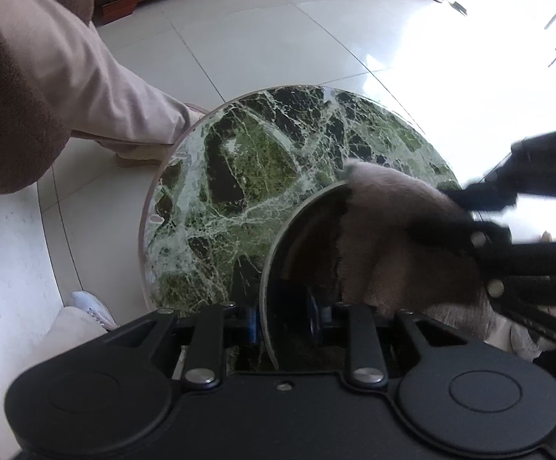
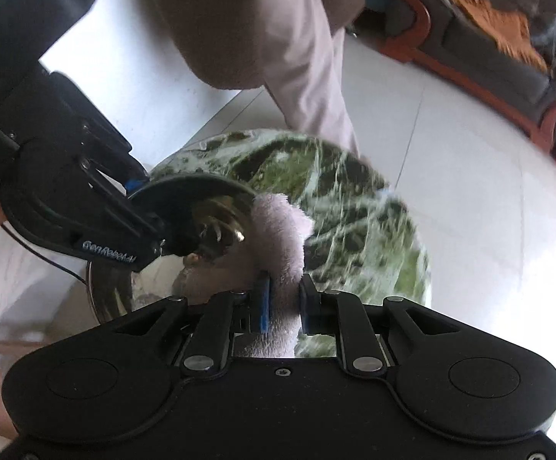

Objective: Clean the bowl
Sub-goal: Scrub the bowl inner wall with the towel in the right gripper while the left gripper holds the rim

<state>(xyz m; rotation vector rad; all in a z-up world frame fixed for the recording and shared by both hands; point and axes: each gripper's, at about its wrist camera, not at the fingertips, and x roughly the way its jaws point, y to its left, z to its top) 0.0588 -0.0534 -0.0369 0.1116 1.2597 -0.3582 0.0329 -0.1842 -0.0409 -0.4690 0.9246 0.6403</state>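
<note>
Plainly mid-wipe. Left gripper (image 1: 287,322) has its fingers nipped close on the rim of the metal bowl (image 1: 308,237), one pad outside the wall, one inside, holding it tilted over the green marble table (image 1: 239,161). Right gripper (image 2: 283,303) has its fingers nearly together, pinching a fluffy pinkish cloth (image 2: 278,226); the free end of the cloth presses against the bowl's shiny inside.

Step, as I judge it: scrubbing the inner wall while the other hand steadies the bowl. Next move probably calls for sweeping the cloth round the parts of the wall not yet covered, or turning the bowl to present a fresh patch, with the rim grip kept firm so the bowl does not slip or swing.

Hard to make out: whether the bowl's base touches the table or hangs clear. Right gripper is blurred in the left view. Any dirt in the bowl is lost among reflections. A person's trouser leg (image 1: 97,88) stands beside the table; the rest is cut off.
</note>
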